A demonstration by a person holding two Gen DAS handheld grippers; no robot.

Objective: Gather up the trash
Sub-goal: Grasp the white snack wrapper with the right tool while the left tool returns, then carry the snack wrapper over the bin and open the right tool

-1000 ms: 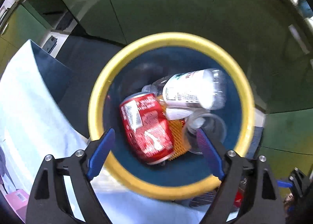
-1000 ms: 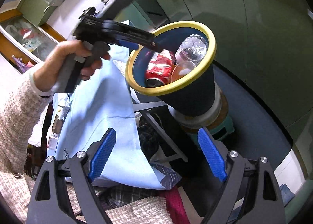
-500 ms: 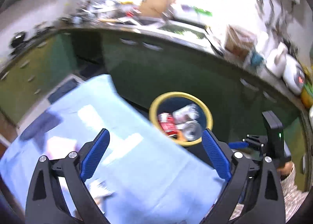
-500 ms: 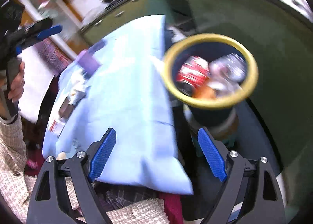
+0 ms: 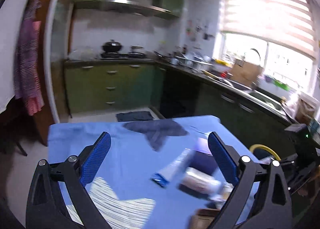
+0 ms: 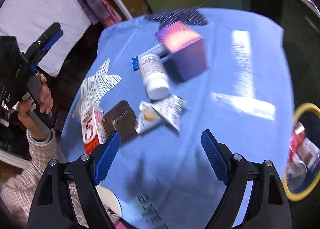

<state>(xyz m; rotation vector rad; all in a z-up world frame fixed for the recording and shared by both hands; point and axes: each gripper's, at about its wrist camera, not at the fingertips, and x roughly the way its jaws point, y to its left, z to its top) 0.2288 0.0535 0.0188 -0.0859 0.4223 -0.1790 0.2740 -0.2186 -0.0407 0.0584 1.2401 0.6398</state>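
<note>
Trash lies on the blue-clothed table (image 6: 230, 64): a purple box (image 6: 180, 48), a white bottle (image 6: 154, 74) on its side, a blue-capped tube (image 6: 136, 63), a crumpled wrapper (image 6: 160, 112), a brown case (image 6: 120, 119) and a red-and-white carton (image 6: 92, 127). My right gripper (image 6: 160, 153) hangs above the near part of the cloth, its jaws closing slightly with nothing between them. My left gripper (image 5: 158, 159) is open and empty over the table, with the blurred tube (image 5: 172, 169) and bottle (image 5: 198, 181) ahead of it. The yellow-rimmed bin (image 6: 304, 106) holds a red can.
A hand (image 6: 44, 96) in a knit sleeve holds the left gripper (image 6: 52, 34) at the table's left side. Green kitchen cabinets (image 5: 112, 84) and a counter (image 5: 230, 82) stand beyond the table. The bin (image 5: 262, 147) sits past the table's right edge.
Both grippers have swung away from the bin and now look over the table. The left view rose from the bin's inside to the kitchen. The bin slid to the right edge of the right view.
</note>
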